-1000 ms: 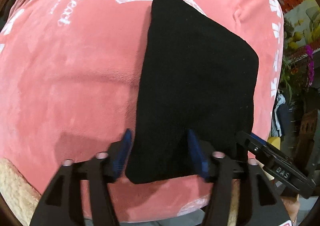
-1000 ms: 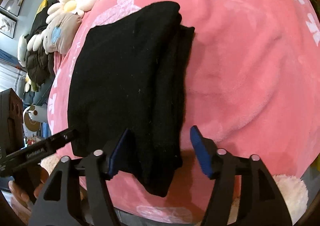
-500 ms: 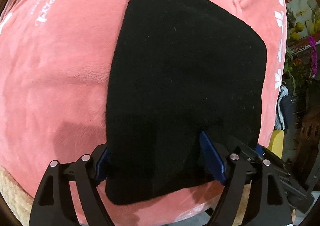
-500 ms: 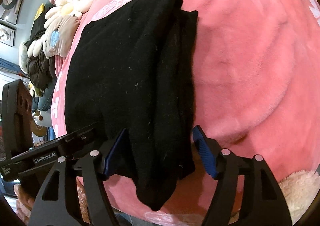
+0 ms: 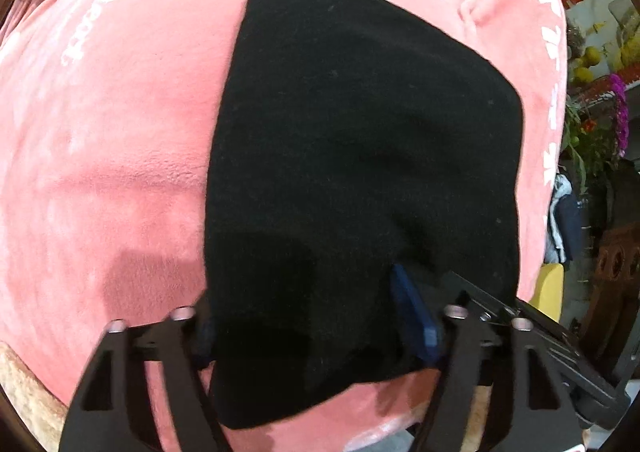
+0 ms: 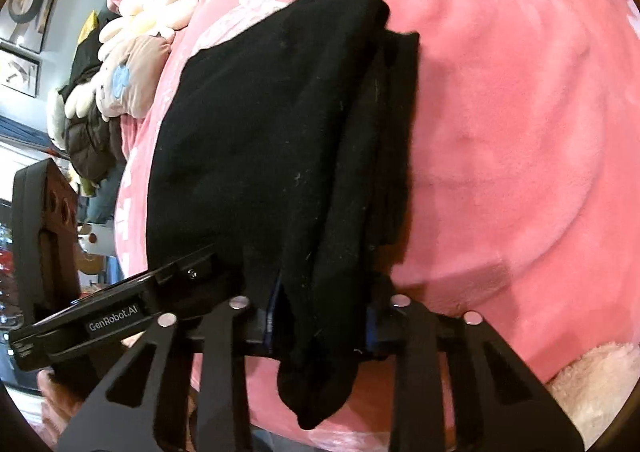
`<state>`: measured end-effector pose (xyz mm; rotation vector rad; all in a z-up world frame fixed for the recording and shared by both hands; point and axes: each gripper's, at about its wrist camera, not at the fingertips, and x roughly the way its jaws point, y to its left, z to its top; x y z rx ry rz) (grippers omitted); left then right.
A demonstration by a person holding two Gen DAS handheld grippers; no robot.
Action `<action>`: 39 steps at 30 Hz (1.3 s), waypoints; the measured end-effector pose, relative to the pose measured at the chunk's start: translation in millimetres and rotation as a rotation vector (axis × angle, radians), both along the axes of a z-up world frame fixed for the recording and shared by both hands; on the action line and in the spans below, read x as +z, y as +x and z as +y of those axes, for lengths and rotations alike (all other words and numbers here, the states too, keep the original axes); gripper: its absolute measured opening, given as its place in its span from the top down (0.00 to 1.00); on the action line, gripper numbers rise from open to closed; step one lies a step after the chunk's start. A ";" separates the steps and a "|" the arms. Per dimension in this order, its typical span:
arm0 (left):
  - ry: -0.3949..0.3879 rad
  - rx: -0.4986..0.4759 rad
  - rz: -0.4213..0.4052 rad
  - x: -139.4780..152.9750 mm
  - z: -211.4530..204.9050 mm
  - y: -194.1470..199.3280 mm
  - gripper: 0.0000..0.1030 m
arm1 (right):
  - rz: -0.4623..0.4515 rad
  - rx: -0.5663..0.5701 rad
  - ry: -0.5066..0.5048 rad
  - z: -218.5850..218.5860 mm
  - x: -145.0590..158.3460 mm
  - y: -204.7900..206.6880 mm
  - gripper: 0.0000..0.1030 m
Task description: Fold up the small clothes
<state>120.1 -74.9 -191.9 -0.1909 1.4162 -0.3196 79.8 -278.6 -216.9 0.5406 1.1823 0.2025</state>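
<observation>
We see a folded black garment (image 5: 352, 171) lying on a pink plush blanket (image 5: 108, 155), and we place everything else by that garment.

The left wrist view shows its broad, smooth top face; left of the garment, white lettering (image 5: 76, 39) runs across the blanket, and beyond its right edge stand flowers (image 5: 616, 111) and dark wooden furniture (image 5: 616, 264). The right wrist view shows what the other does not: the stacked layers along the garment's right edge (image 6: 384, 155), a daisy-shaped plush toy (image 6: 140, 47) beyond its far left corner, and framed pictures (image 6: 24, 31) on a wall further left.

The garment's long axis runs from the near blanket edge away from both cameras, narrowing to a far corner in the left view. Its near end hangs slightly past the blanket's front edge.

The left gripper (image 5: 316, 328) straddles the near left corner of the garment: cloth fills the gap between its blue pads (image 5: 416, 316), the left pad nearly hidden by the fabric. Its jaws are closing, and we cannot tell whether the pads already press the cloth. Its dark body also shows at the garment's near left in the right wrist view.

The right gripper (image 6: 320, 324) sits at the garment's near right corner, jaws closing, with the bunched layered edge squeezed between the pads and a fold of cloth drooping below them.
</observation>
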 end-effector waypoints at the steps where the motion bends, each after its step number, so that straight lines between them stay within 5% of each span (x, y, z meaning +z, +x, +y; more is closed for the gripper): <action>1: -0.015 0.012 0.011 3.1 4.4 1.8 0.55 | -0.009 -0.002 -0.015 2.0 4.2 -0.7 0.76; 3: -0.050 0.044 0.033 9.6 12.1 2.8 0.70 | -0.032 -0.014 -0.009 3.9 16.8 -4.5 0.77; 6: -0.089 0.055 0.027 26.7 20.8 0.3 0.76 | -0.062 -0.017 -0.015 6.5 35.7 -9.7 0.78; 13: -0.120 0.046 -0.028 70.5 42.8 -21.9 0.76 | -0.112 0.008 -0.026 18.1 83.4 -29.8 0.78; 30: -0.094 0.057 -0.118 139.7 94.0 -81.1 0.76 | -0.201 0.125 -0.036 96.2 143.8 -93.8 0.78; 39: -0.111 0.100 -0.238 185.9 143.6 -85.4 0.76 | -0.353 0.205 -0.035 147.0 190.9 -86.0 0.78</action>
